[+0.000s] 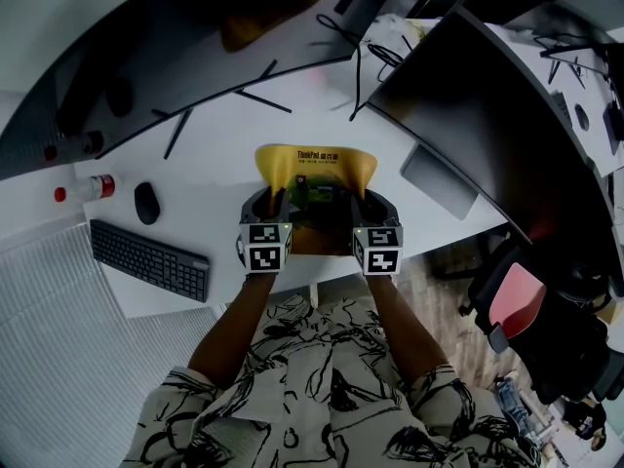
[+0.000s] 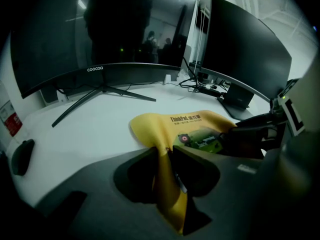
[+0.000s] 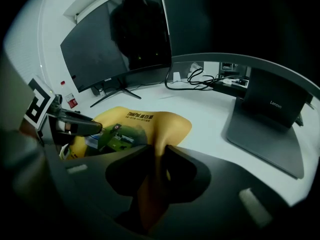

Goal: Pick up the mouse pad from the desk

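Observation:
A yellow mouse pad (image 1: 314,164) with a green picture and dark print lies at the front edge of the white desk (image 1: 224,154). Its two near side edges are bent upward. In the left gripper view, my left gripper (image 2: 165,156) is shut on the pad (image 2: 185,126), with a fold of its left edge pinched between the jaws. In the right gripper view, my right gripper (image 3: 159,156) is shut on the pad's (image 3: 135,121) right edge in the same way. From the head view, the left gripper (image 1: 276,201) and right gripper (image 1: 370,203) flank the pad, marker cubes toward me.
A black keyboard (image 1: 151,259), a black mouse (image 1: 146,203) and a red-capped bottle (image 1: 88,188) lie to the left. A curved monitor (image 1: 146,57) stands behind, another monitor (image 1: 487,115) to the right, with a grey laptop stand (image 3: 265,129) and cables (image 1: 356,57). An office chair (image 1: 526,310) stands right of the desk.

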A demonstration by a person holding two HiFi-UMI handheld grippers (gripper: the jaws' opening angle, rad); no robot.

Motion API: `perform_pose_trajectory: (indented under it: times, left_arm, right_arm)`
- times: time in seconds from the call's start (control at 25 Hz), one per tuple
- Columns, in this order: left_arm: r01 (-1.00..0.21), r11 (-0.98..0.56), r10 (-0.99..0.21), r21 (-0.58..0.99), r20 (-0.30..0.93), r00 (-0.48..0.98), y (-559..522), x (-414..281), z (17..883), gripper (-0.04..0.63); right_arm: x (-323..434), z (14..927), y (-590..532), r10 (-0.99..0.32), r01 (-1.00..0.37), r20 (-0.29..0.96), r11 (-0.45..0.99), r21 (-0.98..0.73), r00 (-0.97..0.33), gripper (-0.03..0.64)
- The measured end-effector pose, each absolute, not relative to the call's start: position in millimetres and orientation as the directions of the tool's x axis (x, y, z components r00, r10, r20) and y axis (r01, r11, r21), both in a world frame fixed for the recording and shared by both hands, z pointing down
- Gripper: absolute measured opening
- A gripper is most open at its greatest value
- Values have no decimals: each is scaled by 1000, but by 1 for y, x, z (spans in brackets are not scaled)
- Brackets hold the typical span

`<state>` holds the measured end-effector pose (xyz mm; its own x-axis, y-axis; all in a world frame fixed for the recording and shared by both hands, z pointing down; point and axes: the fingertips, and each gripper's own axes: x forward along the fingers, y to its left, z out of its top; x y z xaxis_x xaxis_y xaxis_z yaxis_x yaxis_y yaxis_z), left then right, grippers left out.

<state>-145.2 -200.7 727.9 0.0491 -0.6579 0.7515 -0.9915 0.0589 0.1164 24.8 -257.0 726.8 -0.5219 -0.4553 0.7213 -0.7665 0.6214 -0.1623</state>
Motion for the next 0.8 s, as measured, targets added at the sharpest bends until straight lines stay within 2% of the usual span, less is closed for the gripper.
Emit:
perform_pose_trajectory:
  times: [0.28, 0.52, 0.8]
  left_arm:
    - [-991, 34, -701, 126, 710, 66, -201, -146, 712, 94]
    - [-992, 39, -774, 116, 631, 44, -212, -150, 673, 87]
    - [-995, 28, -877, 93, 480, 20, -235, -160, 604, 82]
  right_arm:
    - [21, 708, -258, -442, -743, 689, 635, -212, -574, 77]
    - [17, 674, -275, -521, -748, 611, 638, -186, -596, 75]
    - [8, 612, -300, -611, -747, 476, 642, -170, -633, 75]
